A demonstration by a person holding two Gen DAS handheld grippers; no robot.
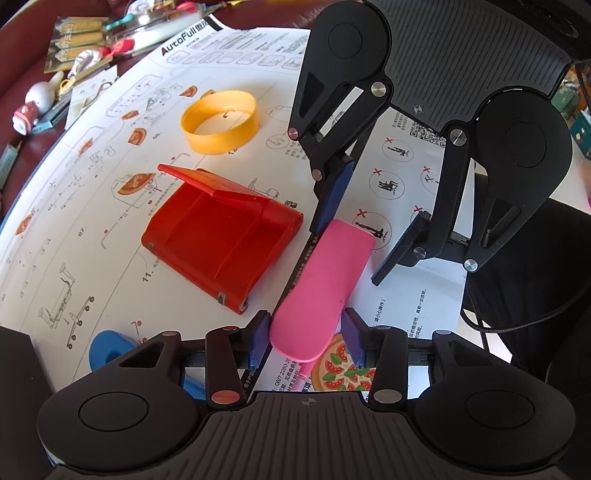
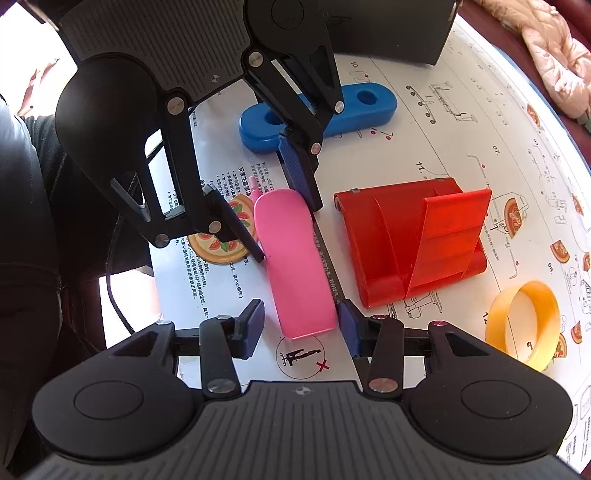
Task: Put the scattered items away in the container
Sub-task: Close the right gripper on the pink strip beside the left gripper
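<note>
I have both tools straddling the pink plastic piece (image 1: 320, 288), a long, flat-topped, rounded slab lying on the printed instruction sheet (image 1: 110, 229) that covers the tabletop, just beside the red folding stand (image 1: 221, 236). My left tool (image 1: 306, 341) stands partly open around the rounded end, a pad on each side; the left pad looks to be touching its edge, the right pad shows a sliver of gap, so I do not count this a grip. My right tool (image 2: 301, 328) brackets the squarer opposite end, also half open: the right pad sits against the edge, the left pad is clearly apart. I judge the piece light, stiff and glossy, so it could slip or skate on the paper if squeezed unevenly; the long parallel sides near either end look like the best place to pinch. The blue block with holes (image 2: 321, 114) and the yellow ring (image 2: 524, 328) lie well apart from it. A dark box corner (image 2: 391, 33) may be the container; I cannot tell.
</note>
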